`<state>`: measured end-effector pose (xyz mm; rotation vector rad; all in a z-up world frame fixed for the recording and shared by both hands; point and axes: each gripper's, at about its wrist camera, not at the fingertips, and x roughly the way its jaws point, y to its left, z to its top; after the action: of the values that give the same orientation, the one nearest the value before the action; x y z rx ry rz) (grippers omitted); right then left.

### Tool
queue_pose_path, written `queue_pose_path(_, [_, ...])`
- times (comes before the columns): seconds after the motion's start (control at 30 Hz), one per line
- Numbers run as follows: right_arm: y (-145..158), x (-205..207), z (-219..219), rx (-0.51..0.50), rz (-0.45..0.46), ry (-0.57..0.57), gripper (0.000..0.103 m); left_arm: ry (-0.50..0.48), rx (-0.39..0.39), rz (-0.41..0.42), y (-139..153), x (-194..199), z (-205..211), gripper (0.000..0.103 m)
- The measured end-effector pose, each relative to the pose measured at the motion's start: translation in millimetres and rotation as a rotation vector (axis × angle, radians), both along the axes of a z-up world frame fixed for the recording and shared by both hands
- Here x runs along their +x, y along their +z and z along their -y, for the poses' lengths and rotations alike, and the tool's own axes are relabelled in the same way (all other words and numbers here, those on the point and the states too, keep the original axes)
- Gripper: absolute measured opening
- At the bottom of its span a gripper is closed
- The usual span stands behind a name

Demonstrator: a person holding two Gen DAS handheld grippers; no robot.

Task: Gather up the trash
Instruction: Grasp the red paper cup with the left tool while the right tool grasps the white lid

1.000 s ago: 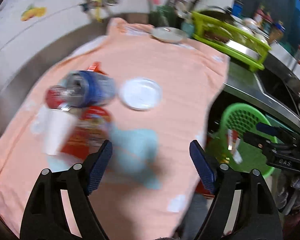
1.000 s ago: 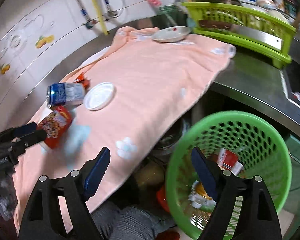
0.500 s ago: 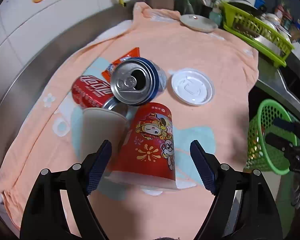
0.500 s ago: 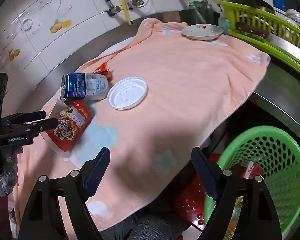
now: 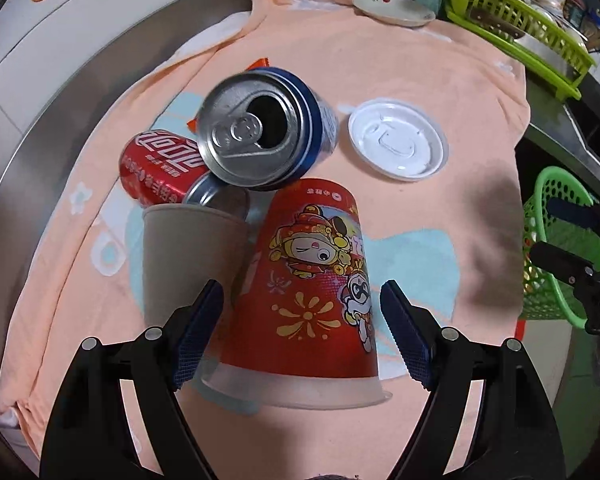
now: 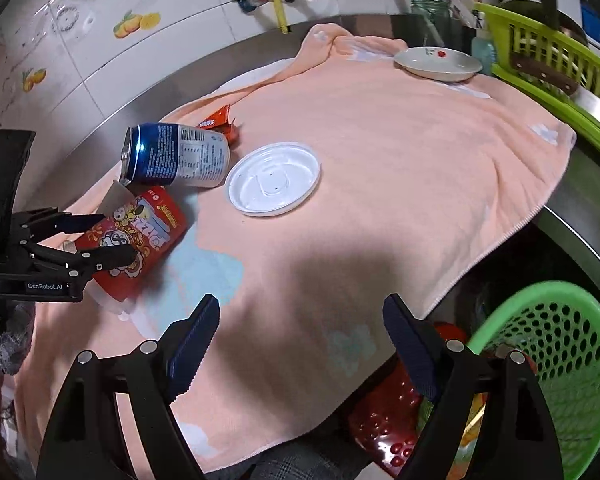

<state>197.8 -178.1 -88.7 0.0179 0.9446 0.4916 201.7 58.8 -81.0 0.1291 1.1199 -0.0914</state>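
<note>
So the left gripper (image 5: 302, 324) is spread wide with the red cartoon cup (image 5: 314, 280) sitting between its blue pads (image 5: 198, 330), not clamped on it yet as far as I can see. The cup lies on its side on the peach towel (image 5: 440, 92), wide rim toward the camera. Tight against its left is a plain beige cup (image 5: 188, 256), also tipped over. Just beyond those two are a blue can (image 5: 266, 132) with its opened top facing the camera and a red cola can (image 5: 160, 166) to the left, both lying down and crowding the cup's far end. An orange wrapper (image 6: 220, 120) pokes out behind the blue can. A white lid (image 5: 398, 138) sits to the right, apart from the pile.

The right gripper (image 6: 300, 340) hangs splayed and empty over the near towel edge, with the green basket (image 6: 560, 352) down at the right holding some trash already. A small dish (image 6: 438, 64) and green rack (image 6: 548, 56) sit at the far end.

Compared to half a second ago, the left gripper has moved in closer so the cup now fills the gap between its fingers.
</note>
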Motion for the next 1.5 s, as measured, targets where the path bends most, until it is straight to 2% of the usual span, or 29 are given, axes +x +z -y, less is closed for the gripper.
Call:
queue_pose_path(0.37, [-9.7,16.3,-17.6,-0.03,0.017,0.086,0.085,-0.032,0.066,-0.017,-11.7,8.6,11.3,0.08])
queue_pose_path(0.43, [-10.3,18.4,-19.9,-0.032,0.021,0.095,0.085,-0.035,0.077,-0.017,-12.4,8.9,13.2,0.072])
queue_pose_path(0.57, [-12.4,24.4,-24.0,-0.039,0.031,0.116,0.086,-0.032,0.076,-0.009,-11.7,7.3,13.5,0.07])
queue_pose_path(0.77, [-17.0,36.0,-34.7,-0.058,0.036,0.149,0.087,-0.031,0.039,0.0,-4.8,-3.8,8.6,0.07])
queue_pose_path(0.93, [-19.3,48.9,-48.9,-0.067,0.046,0.177,0.092,-0.038,0.004,0.02,5.9,-14.9,5.1,0.07])
queue_pose_path(1.1, [-25.9,69.2,-62.0,-0.069,0.022,0.193,0.093,-0.043,-0.027,0.043,17.9,-28.1,-0.2,0.07])
queue_pose_path(1.5, [-35.4,98.6,-82.9,-0.11,0.036,0.225,0.096,-0.043,-0.07,0.043,20.9,-46.7,-10.2,0.07])
